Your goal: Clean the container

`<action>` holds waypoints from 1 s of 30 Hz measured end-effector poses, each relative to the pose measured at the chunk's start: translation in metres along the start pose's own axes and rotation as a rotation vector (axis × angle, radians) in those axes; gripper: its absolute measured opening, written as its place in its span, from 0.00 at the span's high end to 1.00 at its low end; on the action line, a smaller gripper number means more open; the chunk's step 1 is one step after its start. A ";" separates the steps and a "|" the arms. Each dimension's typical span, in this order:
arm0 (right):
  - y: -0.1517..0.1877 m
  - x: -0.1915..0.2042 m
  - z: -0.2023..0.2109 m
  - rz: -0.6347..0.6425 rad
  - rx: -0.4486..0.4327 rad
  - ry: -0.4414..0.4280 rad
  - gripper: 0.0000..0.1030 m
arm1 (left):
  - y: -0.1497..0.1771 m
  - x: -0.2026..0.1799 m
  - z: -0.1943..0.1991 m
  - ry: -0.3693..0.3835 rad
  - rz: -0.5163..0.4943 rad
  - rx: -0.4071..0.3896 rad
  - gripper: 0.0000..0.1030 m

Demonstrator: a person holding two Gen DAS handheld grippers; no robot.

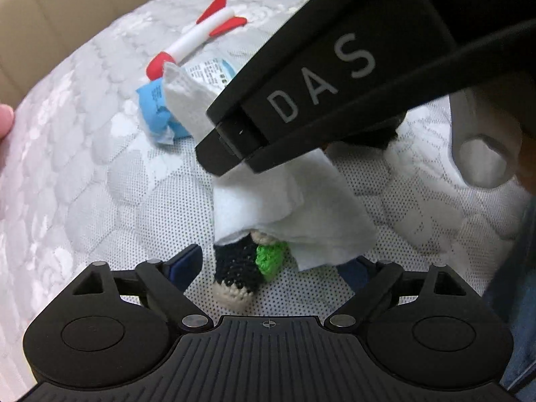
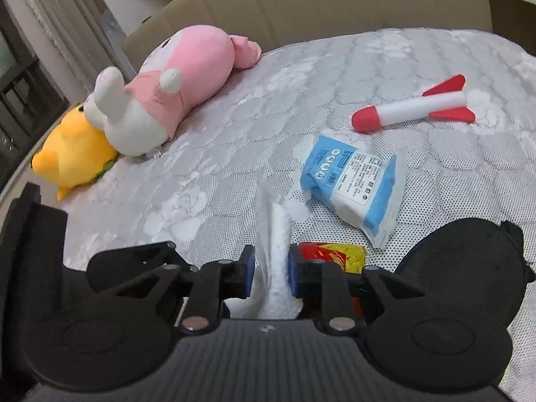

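R gripper [image 2: 270, 273] clamps wipe [image 2: 273, 261] w/ crochet toy [image 1: 246, 268] below.

— What can you read here?
— "DAS", in grey capitals on the black gripper body [image 1: 321, 77] crossing your left view (the wipes pack [image 2: 351, 181] carries print too small to read).
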State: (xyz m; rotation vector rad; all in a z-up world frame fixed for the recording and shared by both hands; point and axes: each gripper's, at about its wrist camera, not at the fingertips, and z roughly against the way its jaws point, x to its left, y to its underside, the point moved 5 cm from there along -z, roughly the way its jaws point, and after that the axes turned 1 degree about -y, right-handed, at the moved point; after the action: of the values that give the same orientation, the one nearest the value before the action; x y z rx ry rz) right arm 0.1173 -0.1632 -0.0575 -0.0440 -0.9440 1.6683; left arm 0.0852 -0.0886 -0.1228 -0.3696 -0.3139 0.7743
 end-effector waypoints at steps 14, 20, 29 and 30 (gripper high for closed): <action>-0.010 -0.055 0.019 -0.339 -0.065 -0.034 0.89 | 0.005 0.023 0.001 0.057 0.062 0.002 0.10; -0.011 -0.093 0.029 -0.529 -0.125 -0.022 0.89 | -0.023 0.039 0.014 0.060 0.094 -0.154 0.04; -0.010 -0.105 0.040 -0.457 -0.128 0.141 0.88 | -0.047 -0.002 -0.006 -0.164 -0.254 -0.132 0.01; -0.009 -0.108 0.038 -0.454 -0.106 0.156 0.88 | -0.044 -0.001 -0.019 -0.172 -0.257 -0.071 0.01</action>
State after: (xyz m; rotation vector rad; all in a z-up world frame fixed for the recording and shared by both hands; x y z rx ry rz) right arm 0.1422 -0.2740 -0.0738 -0.0278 -0.8492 1.1792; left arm 0.1197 -0.1219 -0.1209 -0.3224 -0.5403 0.5436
